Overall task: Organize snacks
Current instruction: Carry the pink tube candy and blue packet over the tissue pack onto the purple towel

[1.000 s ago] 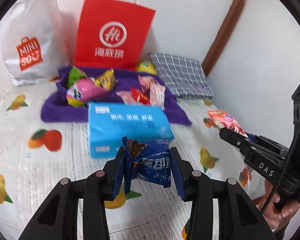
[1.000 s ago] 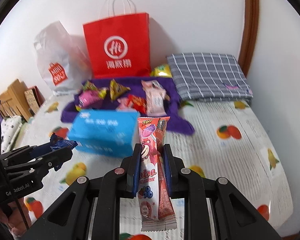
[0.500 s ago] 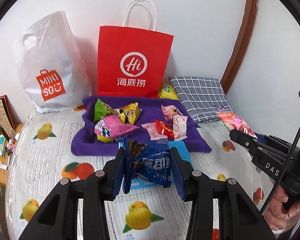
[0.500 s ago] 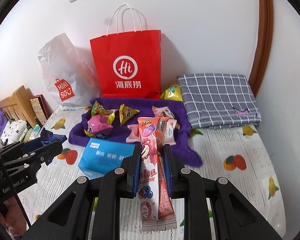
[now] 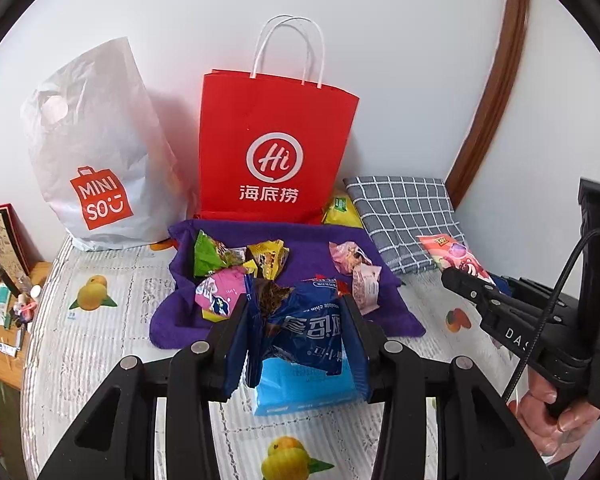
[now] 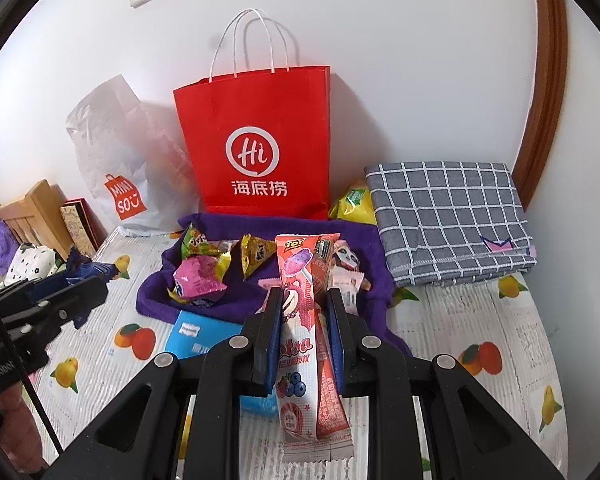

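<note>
Both wrist views look forward and slightly down toward the red paper bag (image 5: 276, 148) (image 6: 256, 148) against the wall. Left view sits left of it, right view right of it. Shared: bag, purple cloth (image 5: 312, 260) (image 6: 236, 300).

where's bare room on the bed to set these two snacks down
Bare fruit-print sheet lies left of the purple towel, in front of the white Miniso bag, and right of the towel below the checked cloth. The towel itself is crowded with packets.
</note>
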Motion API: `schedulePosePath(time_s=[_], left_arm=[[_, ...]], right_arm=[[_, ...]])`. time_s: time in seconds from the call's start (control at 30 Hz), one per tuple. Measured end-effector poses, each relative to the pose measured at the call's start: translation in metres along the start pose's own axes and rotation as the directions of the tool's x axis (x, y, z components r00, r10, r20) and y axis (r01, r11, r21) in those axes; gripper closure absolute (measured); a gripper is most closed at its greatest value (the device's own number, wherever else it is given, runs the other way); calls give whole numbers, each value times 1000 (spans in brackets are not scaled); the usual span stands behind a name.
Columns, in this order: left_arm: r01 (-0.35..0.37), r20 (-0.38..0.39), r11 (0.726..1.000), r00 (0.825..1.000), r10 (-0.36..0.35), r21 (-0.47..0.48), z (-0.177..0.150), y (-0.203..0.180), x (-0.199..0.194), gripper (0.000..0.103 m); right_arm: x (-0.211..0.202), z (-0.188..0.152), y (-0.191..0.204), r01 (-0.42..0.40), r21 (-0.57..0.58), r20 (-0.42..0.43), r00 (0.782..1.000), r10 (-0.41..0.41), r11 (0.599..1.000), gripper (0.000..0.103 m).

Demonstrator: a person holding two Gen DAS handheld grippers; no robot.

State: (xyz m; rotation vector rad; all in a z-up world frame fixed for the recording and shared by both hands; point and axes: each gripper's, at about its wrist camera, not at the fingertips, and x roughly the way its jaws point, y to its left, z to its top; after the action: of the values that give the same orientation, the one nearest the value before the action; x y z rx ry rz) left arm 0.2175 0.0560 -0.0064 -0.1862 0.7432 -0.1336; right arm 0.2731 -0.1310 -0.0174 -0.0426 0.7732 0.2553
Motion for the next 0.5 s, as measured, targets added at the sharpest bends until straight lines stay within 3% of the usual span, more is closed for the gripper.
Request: schedulePosePath(time_s=[0.5], left_arm=[[9,-37,996,999,-13,-93,32,49,36,62]], right_arm=[[46,39,-8,-51,14,-21,998,51,999,82]])
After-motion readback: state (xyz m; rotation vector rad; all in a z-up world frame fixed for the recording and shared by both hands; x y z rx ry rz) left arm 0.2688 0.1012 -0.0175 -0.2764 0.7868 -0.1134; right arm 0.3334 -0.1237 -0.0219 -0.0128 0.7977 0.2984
